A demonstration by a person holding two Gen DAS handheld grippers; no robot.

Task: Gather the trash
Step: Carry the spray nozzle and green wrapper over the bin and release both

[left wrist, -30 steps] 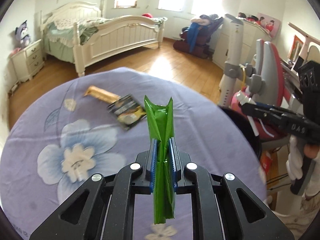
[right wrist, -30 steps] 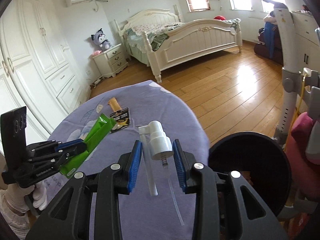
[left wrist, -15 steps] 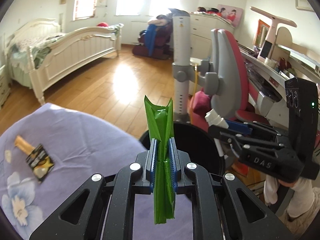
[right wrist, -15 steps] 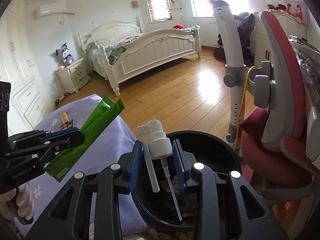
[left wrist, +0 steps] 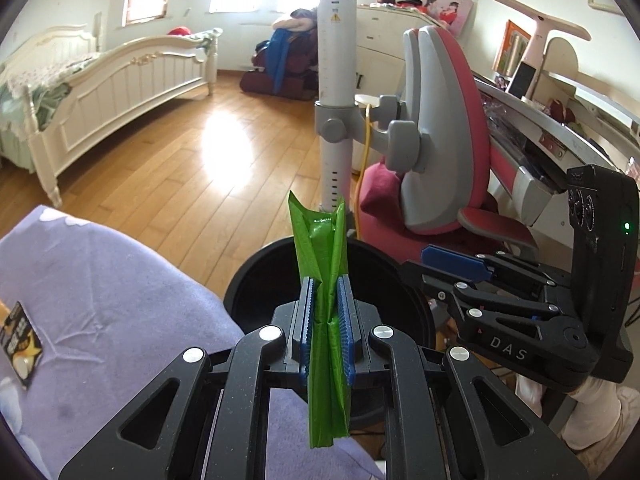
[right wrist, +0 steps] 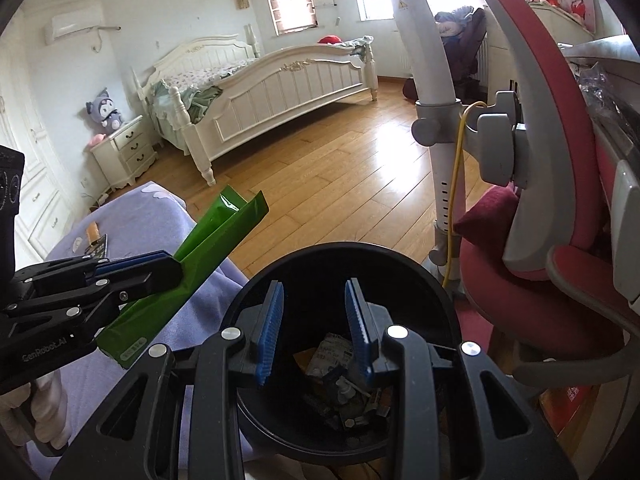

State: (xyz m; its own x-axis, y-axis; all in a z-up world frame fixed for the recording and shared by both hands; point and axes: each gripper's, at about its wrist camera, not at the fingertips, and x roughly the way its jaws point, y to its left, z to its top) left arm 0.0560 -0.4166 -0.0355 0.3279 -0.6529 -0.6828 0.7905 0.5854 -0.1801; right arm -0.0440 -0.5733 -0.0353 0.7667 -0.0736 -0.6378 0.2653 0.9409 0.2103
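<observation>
A: Left claw (left wrist: 327, 332) clenched on the crinkled green plastic wrapper (left wrist: 324, 280), which stands upright between the blue pads; its tip overlaps the near rim of the round black plastic bin (right wrist: 436, 292). Right claw (right wrist: 316, 332) released, nothing between the pads, hanging over the bin mouth.

B: Bin contents?

A: Paper scraps and a small white spray bottle (right wrist: 346, 390) at the bottom. The lavender floral tablecloth on the table (left wrist: 120, 300) sits just beside the bin, with a dark snack packet (left wrist: 18, 344) on it, well apart from both claws.

B: Advice for the drop?

A: Judgement only: carry the wrapper fully over the opening before letting go, since light film can catch on the rim or drift onto the cloth. Pull the right claw aside to avoid a clash.
</observation>
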